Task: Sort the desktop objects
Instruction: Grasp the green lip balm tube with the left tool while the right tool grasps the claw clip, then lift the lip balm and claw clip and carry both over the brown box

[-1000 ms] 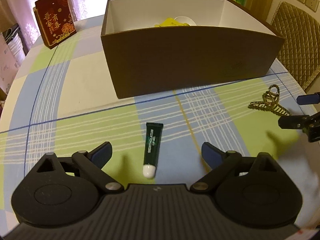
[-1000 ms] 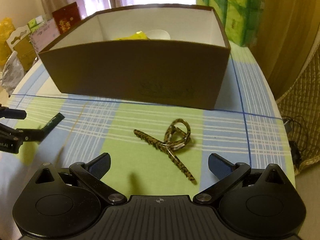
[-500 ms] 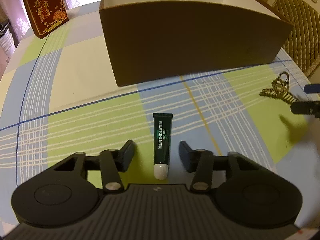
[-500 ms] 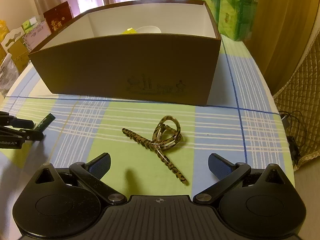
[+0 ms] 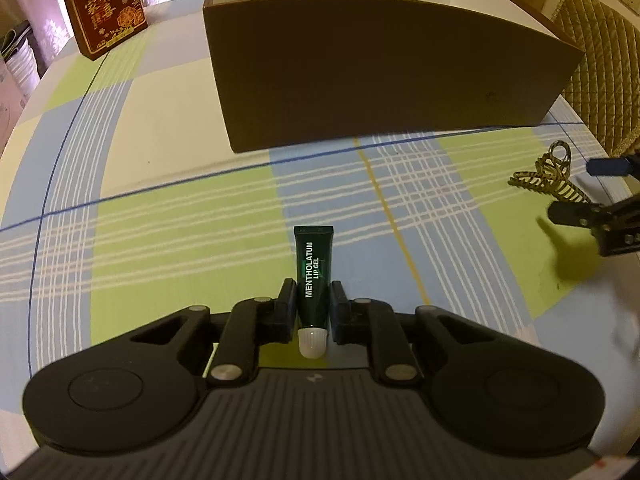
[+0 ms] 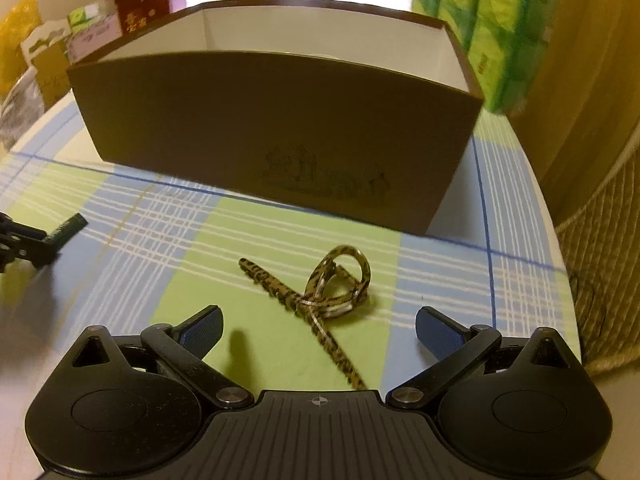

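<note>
A dark green lip gel tube (image 5: 314,276) with a white cap lies on the checked tablecloth, cap toward me. My left gripper (image 5: 313,294) is shut on the lip gel tube, its pads pressing both sides. A leopard-print hair claw clip (image 6: 320,292) lies on a green square. It sits between the spread fingers of my right gripper (image 6: 320,326), which is open and touches nothing. The clip (image 5: 550,178) and the right gripper (image 5: 592,192) also show at the right edge of the left wrist view. The tube's end (image 6: 68,228) shows far left in the right wrist view.
A large brown cardboard box (image 5: 380,80) with a white inside stands open just beyond both objects. A red card box (image 5: 106,8) stands at the back left. A quilted chair (image 5: 600,68) and green packs (image 6: 492,28) lie past the table's right edge.
My left gripper has moved forward over the tube and shut on it. My right gripper has dropped and advanced, so the hair clip now lies between its open fingers.
</note>
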Motion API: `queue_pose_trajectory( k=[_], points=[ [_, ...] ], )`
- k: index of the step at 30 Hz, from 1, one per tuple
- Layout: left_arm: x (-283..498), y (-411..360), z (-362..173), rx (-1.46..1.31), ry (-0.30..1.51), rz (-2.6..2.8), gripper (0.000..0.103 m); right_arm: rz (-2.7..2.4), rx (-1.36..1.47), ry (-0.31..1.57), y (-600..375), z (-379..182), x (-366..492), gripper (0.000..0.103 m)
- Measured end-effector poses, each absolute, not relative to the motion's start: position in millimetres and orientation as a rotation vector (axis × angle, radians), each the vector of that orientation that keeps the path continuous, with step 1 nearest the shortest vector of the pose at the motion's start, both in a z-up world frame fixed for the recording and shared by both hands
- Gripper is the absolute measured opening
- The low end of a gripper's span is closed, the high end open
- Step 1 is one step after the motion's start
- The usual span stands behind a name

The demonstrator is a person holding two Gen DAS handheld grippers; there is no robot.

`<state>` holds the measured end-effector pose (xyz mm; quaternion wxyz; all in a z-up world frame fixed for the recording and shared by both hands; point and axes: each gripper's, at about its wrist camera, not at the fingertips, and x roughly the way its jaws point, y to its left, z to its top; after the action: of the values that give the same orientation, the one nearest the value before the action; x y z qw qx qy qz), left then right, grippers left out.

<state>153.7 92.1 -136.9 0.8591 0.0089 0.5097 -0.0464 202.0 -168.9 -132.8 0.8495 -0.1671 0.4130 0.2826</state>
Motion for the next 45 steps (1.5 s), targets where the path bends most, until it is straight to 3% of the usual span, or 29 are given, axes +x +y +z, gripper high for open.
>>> queue_pose_trajectory(
  k=[2,7,9,26,45],
  points=[
    [153,93,-137,0.016,1.071,-0.097,0.013,0.624,-0.376,0.853,-166,-136,206,0.092],
    [153,95,-138,-0.007,1.071,-0.089,0.013,0.695,-0.431,0.828,-160,-142,214,0.062],
    [153,95,-139,-0.01,1.068,-0.085,0.013,0.696,-0.422,0.844,-158,-141,215,0.057],
    [153,90,-138,0.006,1.084,-0.081,0.013,0.581,-0.335,0.958,-158,-128,190,0.057],
    [143,83,-97,-0.045,0.977,-0.128,0.013,0.583,-0.322,0.915,-156,-92,177,0.057]
  ],
)
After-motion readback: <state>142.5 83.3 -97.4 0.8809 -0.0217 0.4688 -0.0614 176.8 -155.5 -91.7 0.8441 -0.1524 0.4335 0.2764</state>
